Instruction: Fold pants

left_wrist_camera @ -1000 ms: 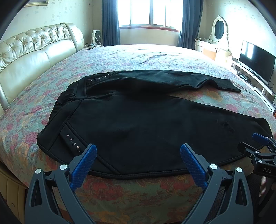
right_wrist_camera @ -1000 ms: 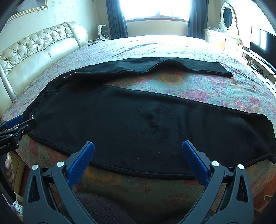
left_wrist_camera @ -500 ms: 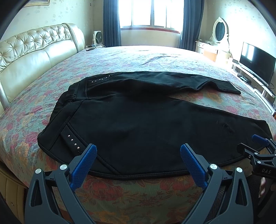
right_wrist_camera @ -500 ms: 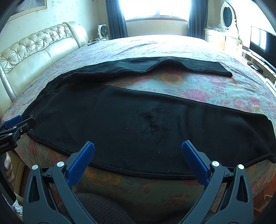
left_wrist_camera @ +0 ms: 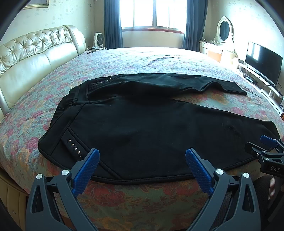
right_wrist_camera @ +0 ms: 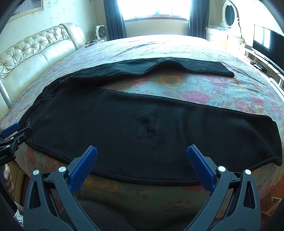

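Black pants (left_wrist_camera: 142,128) lie flat on the flowered bedspread (left_wrist_camera: 159,58), waistband to the left, both legs spread apart and running right. The near leg (right_wrist_camera: 150,128) lies along the bed's front edge; the far leg (right_wrist_camera: 177,66) lies further back. My left gripper (left_wrist_camera: 142,163) is open and empty, just short of the near hem by the studded pocket (left_wrist_camera: 74,146). My right gripper (right_wrist_camera: 142,161) is open and empty, at the near leg's lower edge. Each gripper shows at the side of the other's view: the right one (left_wrist_camera: 266,152), the left one (right_wrist_camera: 12,135).
A padded cream headboard (left_wrist_camera: 35,58) stands at the left. A television (left_wrist_camera: 262,62) and a dresser with an oval mirror (left_wrist_camera: 224,30) stand at the right. A window with blue curtains (left_wrist_camera: 152,16) is behind the bed. A small fan (left_wrist_camera: 99,40) sits by the headboard.
The left wrist view has lifted or pulled back slightly, so the pants sit a little lower in it. The right gripper has barely moved. Both stay open.
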Demonstrator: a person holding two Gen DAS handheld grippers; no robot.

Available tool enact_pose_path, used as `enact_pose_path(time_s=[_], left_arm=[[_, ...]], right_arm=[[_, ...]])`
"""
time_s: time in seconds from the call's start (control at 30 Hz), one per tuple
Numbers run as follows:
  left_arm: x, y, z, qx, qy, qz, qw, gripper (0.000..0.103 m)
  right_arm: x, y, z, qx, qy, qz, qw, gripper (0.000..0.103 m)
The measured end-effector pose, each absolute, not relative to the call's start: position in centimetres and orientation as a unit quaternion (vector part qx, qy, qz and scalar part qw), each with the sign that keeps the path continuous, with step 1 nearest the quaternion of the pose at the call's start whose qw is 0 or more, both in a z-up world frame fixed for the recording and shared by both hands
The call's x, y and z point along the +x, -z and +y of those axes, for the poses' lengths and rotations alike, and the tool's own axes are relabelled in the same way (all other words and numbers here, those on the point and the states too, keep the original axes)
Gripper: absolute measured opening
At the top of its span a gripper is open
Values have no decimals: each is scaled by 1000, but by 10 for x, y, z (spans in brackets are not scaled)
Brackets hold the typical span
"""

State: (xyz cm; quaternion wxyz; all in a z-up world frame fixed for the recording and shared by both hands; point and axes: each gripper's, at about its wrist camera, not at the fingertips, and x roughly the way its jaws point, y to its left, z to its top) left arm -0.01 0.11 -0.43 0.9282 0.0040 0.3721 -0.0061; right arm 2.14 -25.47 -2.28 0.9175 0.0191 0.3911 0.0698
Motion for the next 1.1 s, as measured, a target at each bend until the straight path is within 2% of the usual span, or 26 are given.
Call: enact_pose_path(time_s=[0.47,0.67,0.9,1.1], left_arm=[[0,5,0,4,12,373,928,97],[14,2,23,-42,67,383,920,97],[73,-13,110,-109,59,410,904,97],[171,-15,225,-186,33,409,893,97]], right_arm=[[25,25,-257,19,-66,396,916,101],[31,22,-254,9,-76,400,914,101],[51,16,-244,2,-97,409,908,101],[71,14,-230,10,-119,411,904,101]])
